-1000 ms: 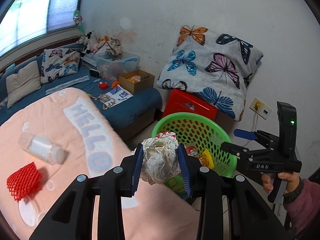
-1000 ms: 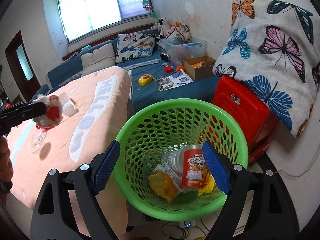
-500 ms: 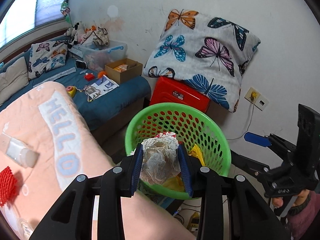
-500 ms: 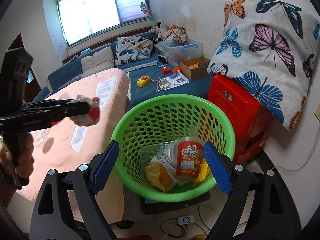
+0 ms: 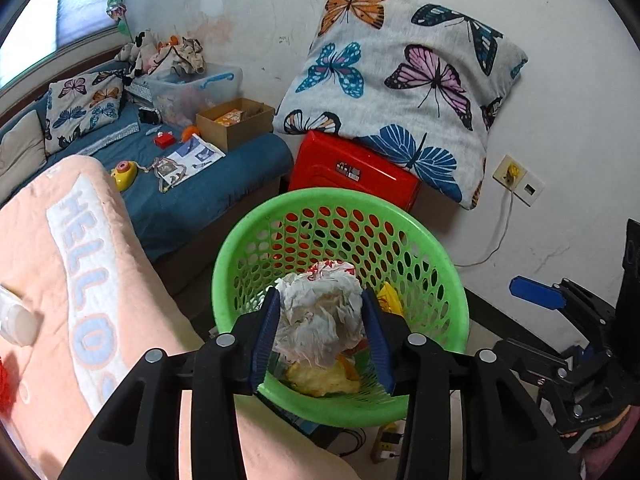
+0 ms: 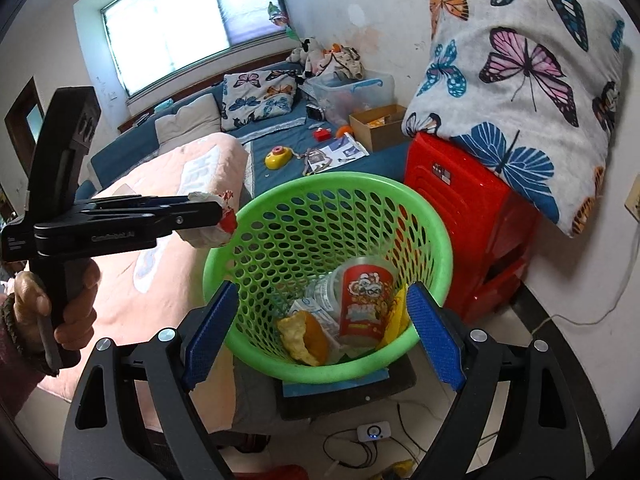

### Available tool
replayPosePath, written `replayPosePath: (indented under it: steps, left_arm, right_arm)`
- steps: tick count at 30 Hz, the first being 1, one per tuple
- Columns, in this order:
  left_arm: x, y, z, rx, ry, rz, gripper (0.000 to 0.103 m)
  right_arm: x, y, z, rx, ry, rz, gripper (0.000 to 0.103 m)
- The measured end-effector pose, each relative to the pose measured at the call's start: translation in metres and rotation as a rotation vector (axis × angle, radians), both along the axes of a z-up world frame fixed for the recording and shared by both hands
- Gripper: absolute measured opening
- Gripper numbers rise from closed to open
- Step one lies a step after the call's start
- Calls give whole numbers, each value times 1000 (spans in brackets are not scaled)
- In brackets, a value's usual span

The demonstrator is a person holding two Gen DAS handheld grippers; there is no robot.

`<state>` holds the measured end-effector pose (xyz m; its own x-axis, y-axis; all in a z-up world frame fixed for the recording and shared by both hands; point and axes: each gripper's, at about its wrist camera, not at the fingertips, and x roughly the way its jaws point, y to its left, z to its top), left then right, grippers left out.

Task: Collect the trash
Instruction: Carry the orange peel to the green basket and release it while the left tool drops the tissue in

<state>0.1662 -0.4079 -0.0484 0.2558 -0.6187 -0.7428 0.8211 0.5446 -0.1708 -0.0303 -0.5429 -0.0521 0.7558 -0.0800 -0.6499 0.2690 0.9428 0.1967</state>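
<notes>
A crumpled white paper ball with red print is held between the blue pads of the left gripper, whose jaws are opening while the pads are still seen against the ball's sides. The wad is roughly round, so no clear long axis can be told; its red-printed end is turned away from the gripper, toward the basket's far wall. It is placed over the near rim of a round green perforated plastic basket, in which a red snack cup, yellow wrappers and other scraps are lying. The right gripper is held with its jaws wide apart and nothing between them, aimed into the same basket. The basket is set on the floor between a bed with a peach blanket lettered in pale blue and a red plastic stool, on which a grey butterfly-printed pillow is leaned against the white wall.
</notes>
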Motion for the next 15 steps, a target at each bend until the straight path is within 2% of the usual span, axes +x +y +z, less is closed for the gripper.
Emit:
replayPosePath:
  steps: [6, 15]
  left_arm:
    - [0, -3, -7, 2, 10, 2, 57]
    - [-3, 24, 10, -15, -24, 26, 63]
  right_arm:
    - [-3, -2, -3, 8, 4, -8, 86]
    - [1, 8, 2, 7, -3, 12, 86]
